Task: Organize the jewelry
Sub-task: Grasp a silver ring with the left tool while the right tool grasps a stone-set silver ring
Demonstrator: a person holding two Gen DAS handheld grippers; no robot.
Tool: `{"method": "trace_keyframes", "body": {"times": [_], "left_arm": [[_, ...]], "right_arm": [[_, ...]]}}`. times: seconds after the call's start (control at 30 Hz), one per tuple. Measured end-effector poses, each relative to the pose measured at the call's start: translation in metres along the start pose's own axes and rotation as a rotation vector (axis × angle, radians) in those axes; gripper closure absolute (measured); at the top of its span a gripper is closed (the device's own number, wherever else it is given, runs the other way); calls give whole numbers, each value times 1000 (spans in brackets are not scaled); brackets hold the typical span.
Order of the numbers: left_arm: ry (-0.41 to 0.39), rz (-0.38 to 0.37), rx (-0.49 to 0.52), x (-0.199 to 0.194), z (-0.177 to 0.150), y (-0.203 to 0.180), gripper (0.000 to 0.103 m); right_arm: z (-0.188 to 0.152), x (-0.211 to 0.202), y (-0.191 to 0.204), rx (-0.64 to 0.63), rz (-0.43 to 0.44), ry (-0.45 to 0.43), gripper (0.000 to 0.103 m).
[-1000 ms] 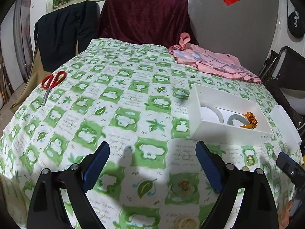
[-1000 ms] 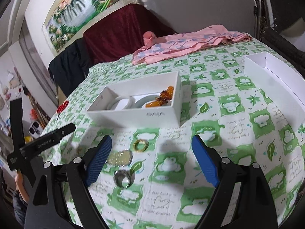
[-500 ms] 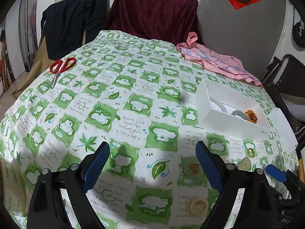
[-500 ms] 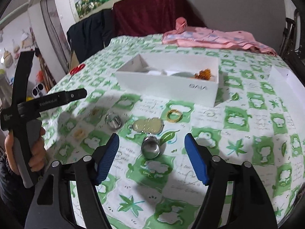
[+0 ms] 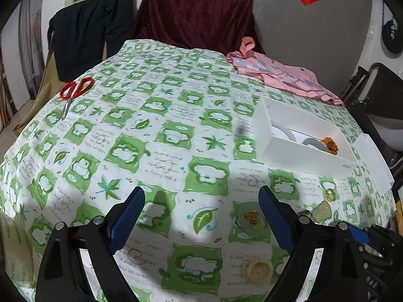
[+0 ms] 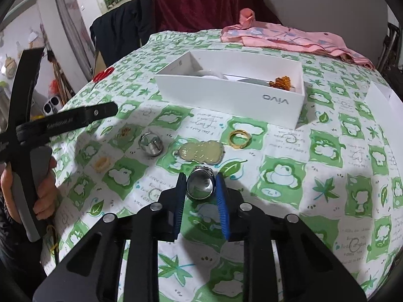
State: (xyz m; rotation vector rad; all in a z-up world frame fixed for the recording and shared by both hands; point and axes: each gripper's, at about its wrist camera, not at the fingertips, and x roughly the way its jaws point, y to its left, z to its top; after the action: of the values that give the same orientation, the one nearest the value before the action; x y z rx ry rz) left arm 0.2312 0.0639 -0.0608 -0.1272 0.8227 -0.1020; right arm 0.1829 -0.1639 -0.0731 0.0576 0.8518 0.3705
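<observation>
Silver ring [image 6: 200, 185] lies on the table [image 6: 289, 176], bracketed by the right gripper [image 6: 200, 188] — jaws narrowed to its sides, contact apparent but not certain (seating cannot be confirmed). Pale pendant [image 6: 200, 151] sits just beyond at 12 o'clock; gold ring [image 6: 239, 139] at 1 o'clock; white box [image 6: 234, 98] farther on, already holding pieces. Left gripper [image 5: 201, 216] hovers with jaws wide, empty. Recommendation: close squarely on the band, lift straight — avoid snagging the pendant.

silver ring [image 6: 200, 185] | on its side, tablecloth | between right tongs' [image 6: 200, 188] pads
</observation>
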Motion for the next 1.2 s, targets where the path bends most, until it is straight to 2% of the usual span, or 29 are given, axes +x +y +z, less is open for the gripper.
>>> {"method": "trace_keyframes", "body": {"times": [0.23,0.33,0.47,0.73,1.03,1.13,1.2], "left_arm": [[-56,-54,153,-11,-7,-35,13],[-85,-88,261,-16,-15,-58,19],[-70,-101,373,-11,-26,-81,28],[-22,-116,399,0,-29,-86,32],[29,-133,442,10,-31,-95,48],[62,-146,463,16,-32,-100,60],[82,-163,468,18,-33,-101,74]], "right_arm": [[4,-7,-27,126,-47,-48,80],[5,-7,-36,166,-51,-49,80],[5,-7,-37,170,-52,-49,80],[5,-8,-39,184,-59,-51,80],[4,-10,-44,209,-66,-59,80],[4,-10,-46,215,-68,-61,80],[4,-10,-47,219,-68,-62,80]]}}
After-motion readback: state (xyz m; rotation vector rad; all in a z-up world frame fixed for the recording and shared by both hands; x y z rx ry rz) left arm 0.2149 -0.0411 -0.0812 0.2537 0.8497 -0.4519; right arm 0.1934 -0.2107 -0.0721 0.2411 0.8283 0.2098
